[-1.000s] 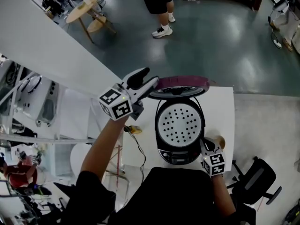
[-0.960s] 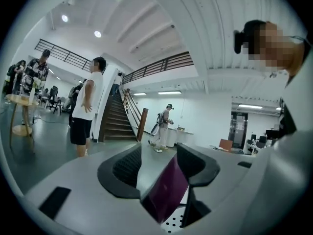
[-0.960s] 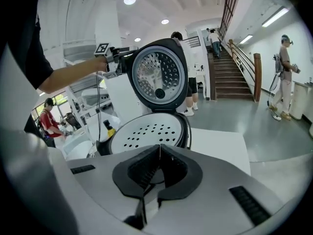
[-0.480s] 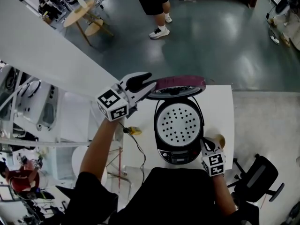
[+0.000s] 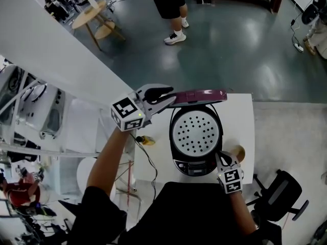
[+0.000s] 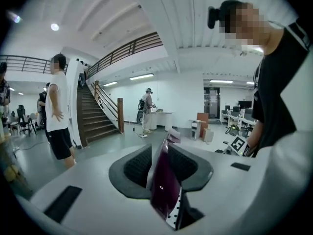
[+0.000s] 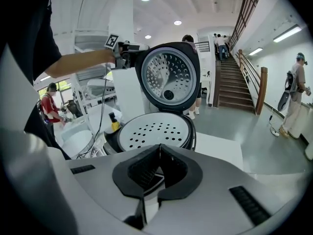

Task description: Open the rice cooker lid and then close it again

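The black rice cooker [image 5: 196, 165] stands on a white table with its maroon lid [image 5: 202, 94] raised upright behind it. A white perforated inner plate [image 5: 196, 133] covers the pot. My left gripper [image 5: 168, 97] reaches in from the left at the lid's left edge. Its jaws have just been closing, and the lid's rim [image 6: 165, 185] is now pinched between the pads. The right gripper view shows the lid's silver underside [image 7: 168, 75] facing me. My right gripper [image 5: 220, 156] sits at the cooker's front right corner, shut and empty.
The table [image 5: 240, 116] ends just right of and behind the cooker. A small round wooden thing [image 5: 239, 152] lies by my right gripper. A yellow-topped item [image 5: 145, 140] and a cable sit left of the cooker. A person [image 5: 171, 4] stands on the floor beyond.
My left gripper has moved right onto the lid's edge and its jaws have narrowed onto it. The lid now shows more edge-on. The right gripper has hardly shifted.
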`<state>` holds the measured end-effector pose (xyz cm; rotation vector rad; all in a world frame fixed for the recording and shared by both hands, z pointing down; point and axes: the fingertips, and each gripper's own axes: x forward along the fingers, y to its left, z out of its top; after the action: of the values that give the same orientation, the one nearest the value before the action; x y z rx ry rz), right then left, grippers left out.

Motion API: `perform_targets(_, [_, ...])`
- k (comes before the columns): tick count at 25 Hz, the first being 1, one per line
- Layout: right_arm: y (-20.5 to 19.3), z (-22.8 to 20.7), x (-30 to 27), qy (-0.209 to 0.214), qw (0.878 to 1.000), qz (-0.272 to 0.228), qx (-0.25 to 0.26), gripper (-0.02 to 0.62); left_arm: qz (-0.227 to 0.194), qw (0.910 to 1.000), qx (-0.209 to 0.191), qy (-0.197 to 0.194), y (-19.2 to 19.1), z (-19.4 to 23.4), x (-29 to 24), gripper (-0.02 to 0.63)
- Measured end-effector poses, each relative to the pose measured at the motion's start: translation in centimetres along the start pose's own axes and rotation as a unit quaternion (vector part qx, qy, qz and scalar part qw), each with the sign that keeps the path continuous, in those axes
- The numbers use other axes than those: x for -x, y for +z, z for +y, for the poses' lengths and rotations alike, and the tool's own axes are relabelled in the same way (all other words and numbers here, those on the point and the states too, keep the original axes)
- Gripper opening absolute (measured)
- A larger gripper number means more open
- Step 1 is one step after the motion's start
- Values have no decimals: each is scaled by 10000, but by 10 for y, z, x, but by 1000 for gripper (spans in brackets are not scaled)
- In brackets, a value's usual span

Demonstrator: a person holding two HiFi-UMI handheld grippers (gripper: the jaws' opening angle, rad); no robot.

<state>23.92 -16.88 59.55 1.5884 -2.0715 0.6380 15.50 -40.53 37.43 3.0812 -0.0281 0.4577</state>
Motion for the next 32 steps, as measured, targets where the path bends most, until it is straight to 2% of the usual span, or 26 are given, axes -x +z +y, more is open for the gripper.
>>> perform_targets(3, [3, 9, 2, 45, 10000, -63, 1, 2, 175, 9994, -298, -39, -2, -12, 0, 88])
perform_targets(8, [7, 23, 4, 105, 9998, -147, 38, 2, 455, 9975, -521, -117, -7, -24, 0, 67])
perform_targets(19, [18, 38, 15, 119, 9993, -358, 77, 2, 749, 9949, -630, -254, -15, -52, 3, 57])
perform_targets(32, [7, 55, 28, 289, 9986, -426, -91, 2, 876, 9935, -646, -328, -31, -84, 6, 55])
